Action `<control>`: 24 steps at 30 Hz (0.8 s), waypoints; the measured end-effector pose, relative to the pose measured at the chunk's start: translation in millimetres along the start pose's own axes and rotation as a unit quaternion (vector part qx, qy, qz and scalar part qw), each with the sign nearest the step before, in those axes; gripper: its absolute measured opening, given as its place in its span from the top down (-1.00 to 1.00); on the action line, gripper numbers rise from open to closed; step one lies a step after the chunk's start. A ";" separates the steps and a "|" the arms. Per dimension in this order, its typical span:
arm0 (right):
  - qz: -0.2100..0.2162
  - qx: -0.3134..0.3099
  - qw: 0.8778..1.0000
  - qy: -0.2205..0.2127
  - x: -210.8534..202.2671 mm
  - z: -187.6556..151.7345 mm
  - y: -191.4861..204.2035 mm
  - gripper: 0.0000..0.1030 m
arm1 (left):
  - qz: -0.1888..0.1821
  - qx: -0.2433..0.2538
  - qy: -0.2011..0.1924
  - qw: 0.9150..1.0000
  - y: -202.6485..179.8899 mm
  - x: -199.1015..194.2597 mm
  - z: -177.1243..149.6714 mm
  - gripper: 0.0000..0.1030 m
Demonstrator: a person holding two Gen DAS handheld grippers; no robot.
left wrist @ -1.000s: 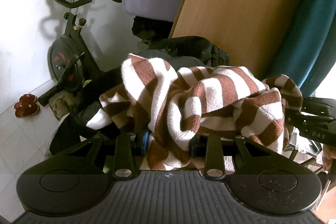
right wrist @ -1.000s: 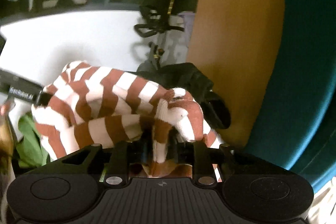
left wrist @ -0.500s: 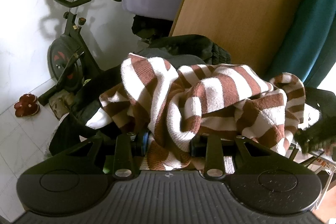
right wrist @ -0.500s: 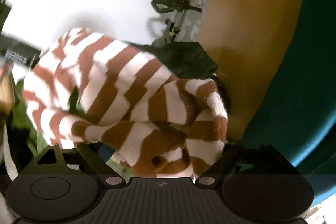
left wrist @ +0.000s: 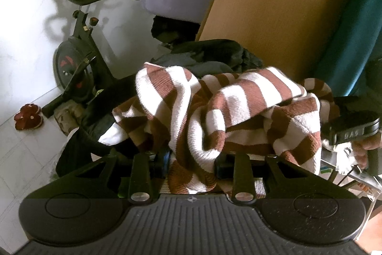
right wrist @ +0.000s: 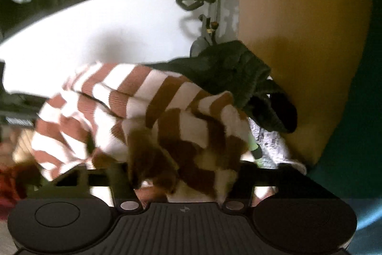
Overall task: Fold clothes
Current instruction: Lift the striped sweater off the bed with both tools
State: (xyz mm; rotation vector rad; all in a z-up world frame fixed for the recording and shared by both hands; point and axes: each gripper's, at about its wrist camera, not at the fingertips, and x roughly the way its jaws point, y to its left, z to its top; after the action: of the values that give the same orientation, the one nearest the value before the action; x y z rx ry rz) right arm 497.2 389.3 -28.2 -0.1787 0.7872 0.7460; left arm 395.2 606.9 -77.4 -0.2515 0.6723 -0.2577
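Left gripper (left wrist: 192,160) pinches a bunch of the brown-and-white striped sweater (left wrist: 229,111) between its narrowed fingers; the knit heaps from its 12 toward 3 o'clock over dark clothes (left wrist: 210,56). At 10 o'clock stands an exercise bike (left wrist: 78,63). Right gripper (right wrist: 181,173) has its fingers spread wide, the blurred sweater lying loose between them.

The blurred striped sweater (right wrist: 152,116) drapes over the right tool (right wrist: 183,173) — seemingly spread wide — beside a dark garment (right wrist: 229,73).
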 end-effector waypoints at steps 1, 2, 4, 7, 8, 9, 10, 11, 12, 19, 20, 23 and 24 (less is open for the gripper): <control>0.003 0.008 1.000 -0.007 -8.8 2.3 1.9 0.22 | 0.000 0.000 -0.001 1.000 -0.5 -1.9 -0.5 0.41; 0.010 0.016 1.000 -0.017 -19.0 5.7 3.5 0.24 | -0.001 -0.001 -0.001 1.000 -0.7 -3.9 -0.7 0.44; 0.022 0.031 0.998 -0.040 -39.5 15.0 7.1 0.28 | -0.009 -0.004 -0.005 1.000 -1.7 -9.7 0.8 0.46; 0.048 0.056 0.994 -0.086 -65.1 34.7 14.2 0.29 | -0.027 0.001 -0.017 0.999 -8.2 -22.6 7.6 0.49; 0.060 0.064 0.991 -0.100 -71.7 41.3 16.9 0.29 | -0.034 0.008 -0.027 0.999 -12.9 -29.2 12.0 0.50; 0.073 0.073 0.988 -0.114 -78.3 47.8 19.6 0.29 | -0.041 0.015 -0.037 0.998 -17.5 -35.8 16.4 0.50; 0.085 0.081 0.985 -0.127 -83.6 54.0 22.2 0.29 | -0.048 0.019 -0.047 0.998 -21.9 -42.1 21.2 0.50; 0.092 0.089 0.983 -0.132 -84.1 58.7 24.2 0.29 | -0.057 0.022 -0.055 0.997 -26.3 -47.6 26.3 0.50; 0.097 0.095 0.981 -0.136 -83.7 63.3 26.3 0.29 | -0.067 0.025 -0.059 0.996 -30.5 -51.8 30.4 0.50; -0.009 0.104 0.992 -0.066 -29.0 41.0 38.5 0.29 | -0.058 0.004 0.007 0.998 -34.6 -29.8 18.9 0.50; -0.018 0.104 0.992 -0.062 -20.3 34.4 40.1 0.29 | -0.058 0.003 0.015 0.998 -33.8 -26.7 14.3 0.50; -0.032 0.100 0.992 -0.069 -4.4 24.6 48.4 0.27 | -0.049 0.015 0.028 0.998 -35.1 -19.1 2.5 0.50; -0.035 0.098 0.992 -0.072 -1.1 22.8 51.4 0.27 | -0.044 0.020 0.029 0.998 -35.7 -17.0 -0.3 0.50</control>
State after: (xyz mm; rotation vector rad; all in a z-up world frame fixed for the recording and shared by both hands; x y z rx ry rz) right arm 475.5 435.8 -5.2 0.0251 0.7078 0.6032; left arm 376.7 578.7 -56.7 -0.2352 0.7141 -0.3636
